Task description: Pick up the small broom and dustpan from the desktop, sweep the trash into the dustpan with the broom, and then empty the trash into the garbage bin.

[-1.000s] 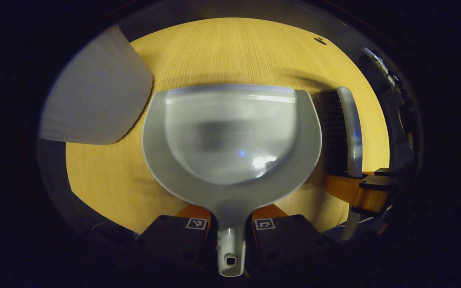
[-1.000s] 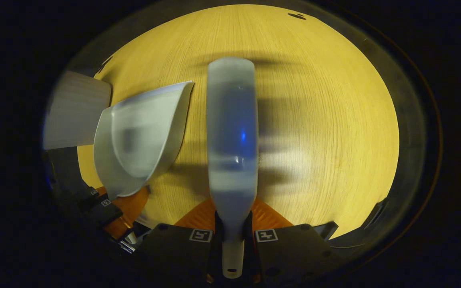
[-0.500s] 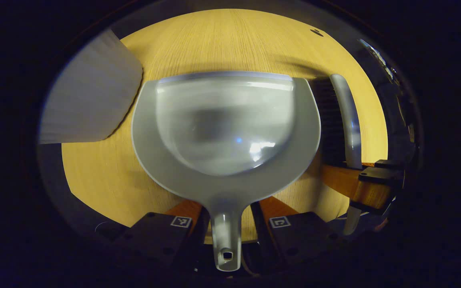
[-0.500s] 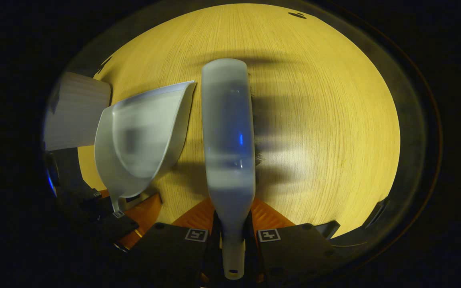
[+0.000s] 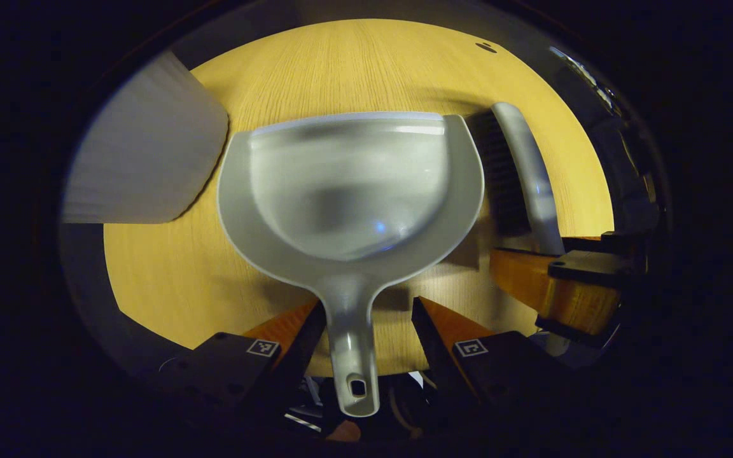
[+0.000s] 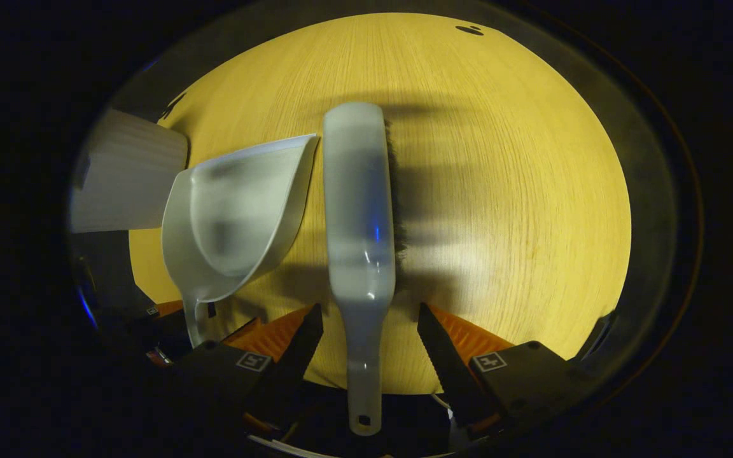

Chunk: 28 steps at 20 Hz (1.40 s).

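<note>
In the left gripper view, the left gripper (image 5: pixel 368 318) is pointing down at the wooden surface (image 5: pixel 169 280) with its jaws standing wide, one on either side of the dustpan handle and clear of it. The grey dustpan (image 5: pixel 350 191) is lying flat on the surface just ahead, its handle running back between the jaws and its open mouth facing away. Beyond its left shoulder the white garbage bin (image 5: pixel 144 162) is standing near the surface's edge. To the right, this view is showing the small broom (image 5: pixel 522 172) from the side, dark bristles facing the dustpan, with the right gripper (image 5: pixel 570 286) sitting at the broom's near end. In the right gripper view, the right gripper (image 6: pixel 369 327) is likewise angling down with its jaws spread wide, flanking the broom handle without touching it. The broom (image 6: pixel 360 216) is lying lengthwise straight ahead, seen from its back here, bristles peeking out along its right side. The dustpan (image 6: pixel 239 222) is lying just beside it to the left, and the garbage bin (image 6: pixel 128 181) is sitting farther left.
</note>
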Tool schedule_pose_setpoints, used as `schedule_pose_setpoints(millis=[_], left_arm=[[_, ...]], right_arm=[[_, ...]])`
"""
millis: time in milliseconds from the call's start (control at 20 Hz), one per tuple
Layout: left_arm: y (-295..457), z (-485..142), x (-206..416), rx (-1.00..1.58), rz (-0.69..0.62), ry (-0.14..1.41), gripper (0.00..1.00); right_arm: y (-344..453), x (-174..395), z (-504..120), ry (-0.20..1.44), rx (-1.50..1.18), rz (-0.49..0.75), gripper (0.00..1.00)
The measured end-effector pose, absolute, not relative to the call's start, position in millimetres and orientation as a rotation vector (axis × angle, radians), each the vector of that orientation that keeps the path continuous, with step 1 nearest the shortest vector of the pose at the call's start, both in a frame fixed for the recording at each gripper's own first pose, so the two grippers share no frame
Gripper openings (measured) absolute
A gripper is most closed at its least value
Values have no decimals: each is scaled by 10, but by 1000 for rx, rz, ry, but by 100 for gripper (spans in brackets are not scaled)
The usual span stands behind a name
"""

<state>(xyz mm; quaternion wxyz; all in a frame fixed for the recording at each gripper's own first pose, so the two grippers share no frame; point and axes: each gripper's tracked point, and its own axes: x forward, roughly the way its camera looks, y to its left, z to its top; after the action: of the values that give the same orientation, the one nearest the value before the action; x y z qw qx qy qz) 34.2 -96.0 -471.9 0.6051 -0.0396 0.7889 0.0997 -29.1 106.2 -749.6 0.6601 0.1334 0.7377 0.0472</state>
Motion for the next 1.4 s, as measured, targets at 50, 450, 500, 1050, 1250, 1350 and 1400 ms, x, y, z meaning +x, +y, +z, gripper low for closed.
schedule_pose_setpoints(millis=[50,450,500,1050,1250,1350,1400], left_arm=[[-978,-4672,359,-89,232,1808,83],[-1215,-4284,341,-86,187,1627,83],[-1217,-4221,370,-87,194,1589,83],[-1371,-3224,917,38,135,1076,82],[-1366,-2639,758,-4,92,870,83],[-1270,-2278,696,-54,87,754,82],[-1289,-2146,693,-87,79,706,82]], right_arm=[[1067,-277,-7450,1656,312,114,98],[909,-164,-6917,1494,325,181,98],[863,-140,-6827,1461,312,185,98],[767,-170,-5768,1099,290,197,98],[788,-240,-4912,808,368,98,98],[657,-351,-4578,697,280,77,97],[629,-438,-4386,636,258,64,97]])
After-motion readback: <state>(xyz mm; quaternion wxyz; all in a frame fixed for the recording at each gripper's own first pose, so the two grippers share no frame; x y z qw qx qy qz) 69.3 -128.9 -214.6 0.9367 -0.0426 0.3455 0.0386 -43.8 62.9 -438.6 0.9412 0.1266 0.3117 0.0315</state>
